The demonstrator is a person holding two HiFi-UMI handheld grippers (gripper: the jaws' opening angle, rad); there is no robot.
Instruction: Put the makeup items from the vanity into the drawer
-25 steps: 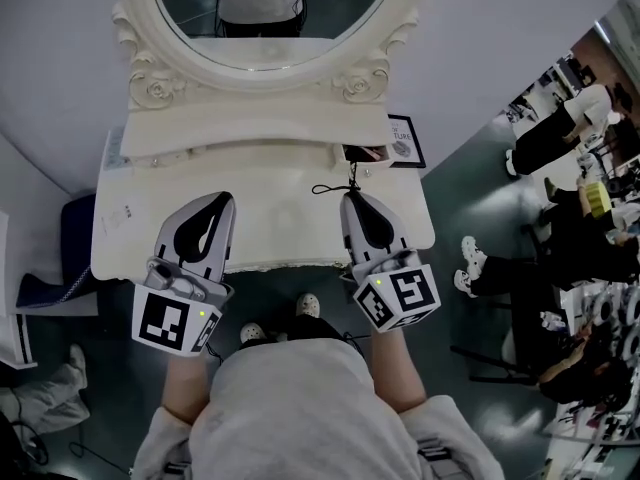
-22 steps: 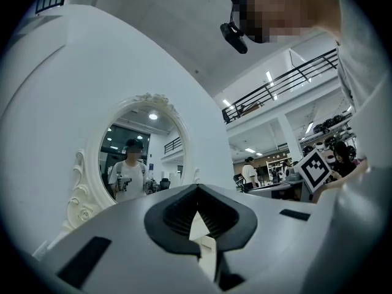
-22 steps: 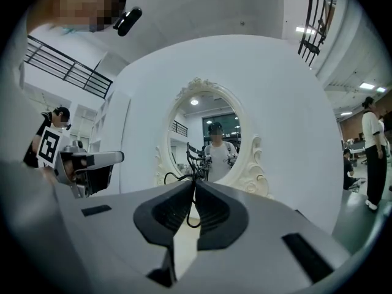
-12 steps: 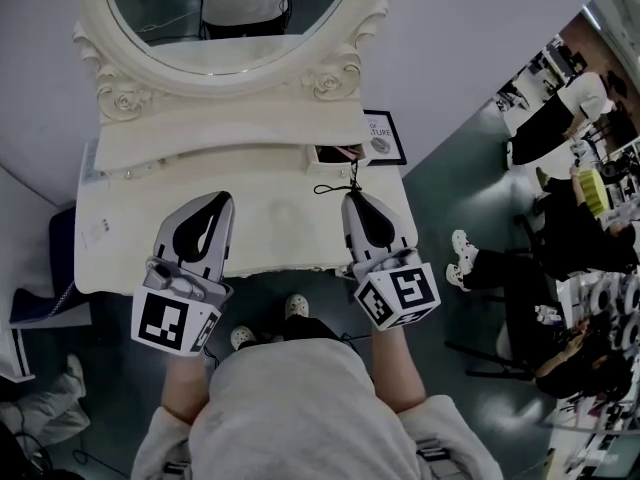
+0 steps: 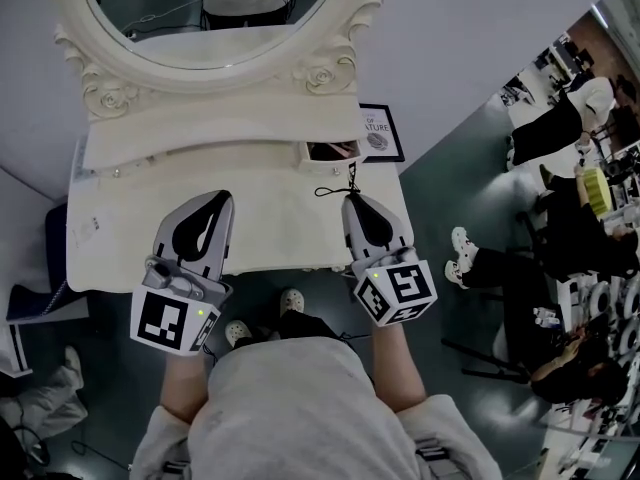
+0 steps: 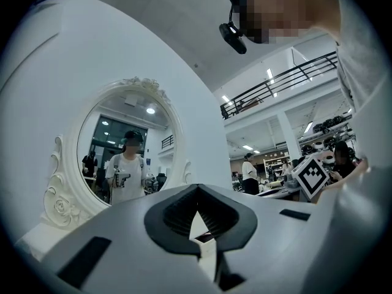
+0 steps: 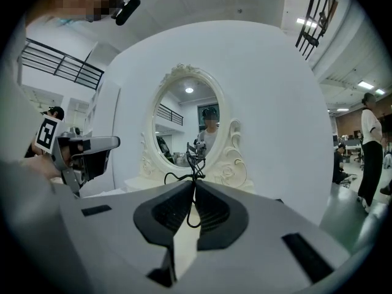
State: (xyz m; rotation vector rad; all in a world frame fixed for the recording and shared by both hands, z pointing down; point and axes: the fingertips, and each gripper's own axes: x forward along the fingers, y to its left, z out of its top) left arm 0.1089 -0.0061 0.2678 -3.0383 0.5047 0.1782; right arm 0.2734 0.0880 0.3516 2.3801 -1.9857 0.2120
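My right gripper (image 5: 352, 197) is shut on a black eyelash curler (image 5: 336, 187); its wire loops stick out past the tips over the cream vanity top (image 5: 270, 230). In the right gripper view the curler (image 7: 192, 164) stands up from between the closed jaws of the gripper (image 7: 195, 184). Just beyond it a small drawer (image 5: 333, 152) in the vanity's raised back shelf is open, with something dark and reddish inside. My left gripper (image 5: 221, 197) hovers over the vanity top, shut and empty; the left gripper view shows the same gripper (image 6: 197, 187) with jaws together.
An oval mirror (image 5: 212, 8) in a carved cream frame rises behind the shelf. A small framed sign (image 5: 378, 133) stands at the vanity's right end. People sit and stand at the right (image 5: 560, 128). A dark seat (image 5: 52, 258) is left of the vanity.
The vanity and mirror have slid left and slightly down in the head view. Both grippers keep their places in the view and their grip.
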